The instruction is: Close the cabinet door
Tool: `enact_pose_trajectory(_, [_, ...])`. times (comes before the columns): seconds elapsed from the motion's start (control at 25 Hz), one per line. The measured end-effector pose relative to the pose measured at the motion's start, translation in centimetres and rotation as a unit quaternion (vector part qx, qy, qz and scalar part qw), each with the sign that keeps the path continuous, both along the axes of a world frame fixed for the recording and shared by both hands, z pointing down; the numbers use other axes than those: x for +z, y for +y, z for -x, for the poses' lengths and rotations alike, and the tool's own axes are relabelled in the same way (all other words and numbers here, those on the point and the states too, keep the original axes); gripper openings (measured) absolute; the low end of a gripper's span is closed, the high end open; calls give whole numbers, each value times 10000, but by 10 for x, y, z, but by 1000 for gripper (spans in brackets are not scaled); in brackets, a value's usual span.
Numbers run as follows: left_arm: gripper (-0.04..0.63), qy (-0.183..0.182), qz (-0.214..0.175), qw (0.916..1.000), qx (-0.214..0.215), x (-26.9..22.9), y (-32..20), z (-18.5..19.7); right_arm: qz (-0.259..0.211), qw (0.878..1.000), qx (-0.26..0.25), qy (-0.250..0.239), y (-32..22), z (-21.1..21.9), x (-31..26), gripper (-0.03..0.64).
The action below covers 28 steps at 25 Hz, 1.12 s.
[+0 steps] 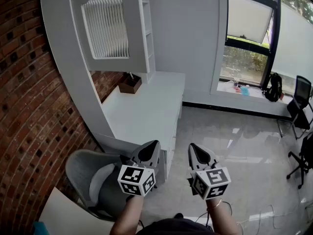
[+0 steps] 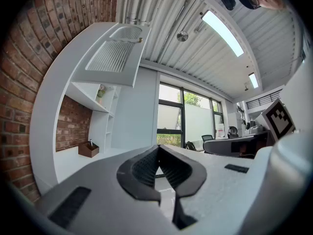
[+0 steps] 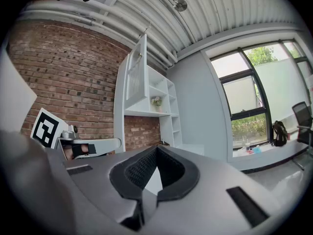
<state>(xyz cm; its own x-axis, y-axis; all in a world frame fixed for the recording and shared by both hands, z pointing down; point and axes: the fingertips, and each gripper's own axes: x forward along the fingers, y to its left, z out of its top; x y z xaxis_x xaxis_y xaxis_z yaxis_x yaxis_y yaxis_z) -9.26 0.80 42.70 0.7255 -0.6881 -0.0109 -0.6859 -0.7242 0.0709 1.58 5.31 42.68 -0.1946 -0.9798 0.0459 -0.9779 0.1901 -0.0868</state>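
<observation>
Cabinet door (image 1: pixel 105 26) open, left gripper (image 1: pixel 155 143), right gripper (image 1: pixel 192 146) closed

1. Red-brown brick wall (image 1: pixel 24 106), at the left of the head view.
2. White flat desk top (image 1: pixel 146 106), running along that wall.
3. Small dark brown open box (image 1: pixel 130 84), standing at the desk's far end, close to the bricks.
4. Grey padded chair (image 1: pixel 93 175), beside the desk's near end.
5. Black backpack (image 1: pixel 273 87), upright on the white window sill (image 1: pixel 230 88), near small blue items (image 1: pixel 243 89).
6. Black office chair (image 1: pixel 299 102), by the window at the right.
7. Glossy pale grey floor (image 1: pixel 234 146).
8. Long bright ceiling light strip (image 2: pixel 222 32).
</observation>
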Motion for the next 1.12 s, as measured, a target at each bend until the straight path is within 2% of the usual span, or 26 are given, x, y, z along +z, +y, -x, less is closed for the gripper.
enact_pose_trajectory(0.28, [9,-102,315,9994,-108,32,7,7,289,9995,-104,-125,4,6,30,1])
enact_pose_trajectory(0.68, [10,-118,568,9978,-310,53,6,20,426,9987,-202,-214,0,4,45,0])
enact_pose_trajectory(0.88, [9,-162,539,9978,-363,51,-1,14,452,9981,-318,-271,-7,-1,46,1])
enact_pose_trajectory(1.12, [9,-131,321,9979,-544,32,-13,8,251,9982,-432,-325,-22,-17,29,1])
